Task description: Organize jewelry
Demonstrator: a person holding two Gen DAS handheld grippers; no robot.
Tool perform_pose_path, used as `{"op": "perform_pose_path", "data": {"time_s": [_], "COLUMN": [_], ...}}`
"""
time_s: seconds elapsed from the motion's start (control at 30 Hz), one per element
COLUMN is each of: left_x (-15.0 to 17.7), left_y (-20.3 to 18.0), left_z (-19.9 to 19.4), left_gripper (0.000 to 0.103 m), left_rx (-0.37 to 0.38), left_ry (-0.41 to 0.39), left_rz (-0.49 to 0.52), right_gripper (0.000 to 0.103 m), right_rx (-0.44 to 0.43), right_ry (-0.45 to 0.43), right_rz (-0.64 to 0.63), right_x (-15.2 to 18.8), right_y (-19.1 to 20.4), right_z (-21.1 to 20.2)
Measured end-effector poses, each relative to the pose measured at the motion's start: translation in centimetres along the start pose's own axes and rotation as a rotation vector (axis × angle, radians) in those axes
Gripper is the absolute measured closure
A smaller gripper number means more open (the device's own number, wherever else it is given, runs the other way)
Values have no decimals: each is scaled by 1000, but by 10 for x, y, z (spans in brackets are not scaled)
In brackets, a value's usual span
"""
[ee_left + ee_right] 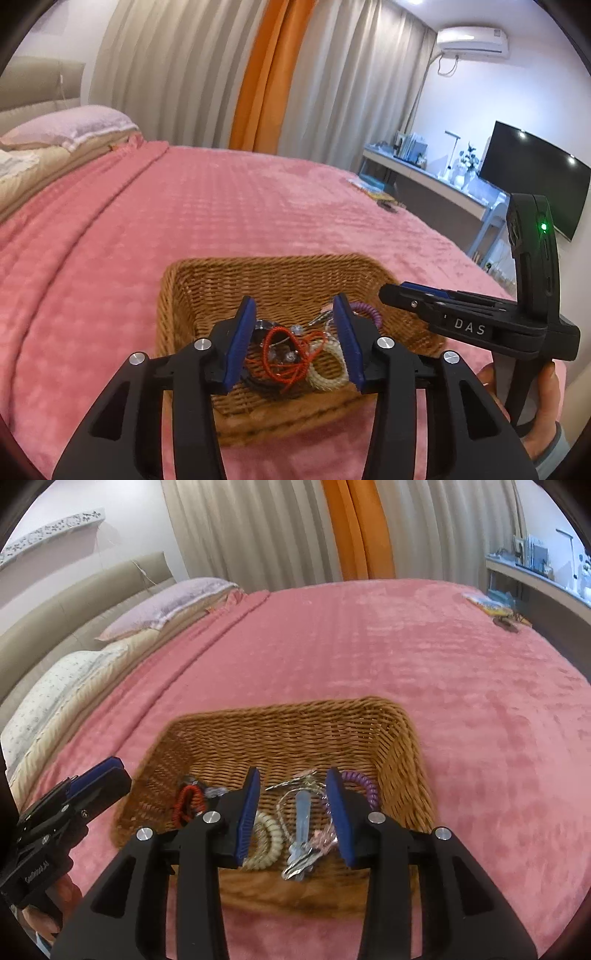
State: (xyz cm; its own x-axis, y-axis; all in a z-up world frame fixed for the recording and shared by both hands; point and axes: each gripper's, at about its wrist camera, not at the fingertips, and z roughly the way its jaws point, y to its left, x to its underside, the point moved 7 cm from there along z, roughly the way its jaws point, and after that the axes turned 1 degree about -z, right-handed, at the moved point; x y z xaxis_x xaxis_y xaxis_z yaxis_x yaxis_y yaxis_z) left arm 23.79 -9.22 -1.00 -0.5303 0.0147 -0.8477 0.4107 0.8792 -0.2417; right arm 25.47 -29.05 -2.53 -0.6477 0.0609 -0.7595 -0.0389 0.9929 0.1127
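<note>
Your left gripper [293,345] tilts downward, jaws parted, nothing clamped. Your right gripper [295,818] likewise: angled down, jaws apart, nothing gripped.

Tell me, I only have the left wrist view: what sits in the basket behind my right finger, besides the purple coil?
Observer: A pale blue clip lying on a silvery chain, in the wicker basket.
Operator: Is the right hand-held gripper holding any of it?
Observer: No, the right hand-held gripper is open above them, with nothing pinched.
Operator: Anything on the bed I cannot see?
Observer: A second, white patterned pillow nearer than the lilac one.
</note>
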Motion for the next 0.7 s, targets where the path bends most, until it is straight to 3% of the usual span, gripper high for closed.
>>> {"op": "perform_pose_path", "data": {"time_s": [0.17, 0.23, 0.4, 0.5, 0.7], "left_x": [-6, -9, -2, 11, 46], "left_y": [-20, -28, -51, -58, -60], "left_z": [-54, -79, -142, -167, -190], "left_gripper": [42, 34, 11, 9, 8], "left_rx": [-21, -37, -107, -159, -299], "left_ry": [-95, -142, -263, -310, -386], "left_rz": [46, 67, 134, 149, 181], "right_gripper": [67, 57, 50, 39, 32], "right_rx": [-19, -15, 45, 87, 166], "right_ry": [-74, -117, -254, -335, -469], "right_rz": [-30, -46, -103, -113, -129], "right_x": [4, 8, 31, 50, 86], "right_y": [19, 27, 46, 51, 53], "right_z": [-54, -79, -143, -171, -195]}}
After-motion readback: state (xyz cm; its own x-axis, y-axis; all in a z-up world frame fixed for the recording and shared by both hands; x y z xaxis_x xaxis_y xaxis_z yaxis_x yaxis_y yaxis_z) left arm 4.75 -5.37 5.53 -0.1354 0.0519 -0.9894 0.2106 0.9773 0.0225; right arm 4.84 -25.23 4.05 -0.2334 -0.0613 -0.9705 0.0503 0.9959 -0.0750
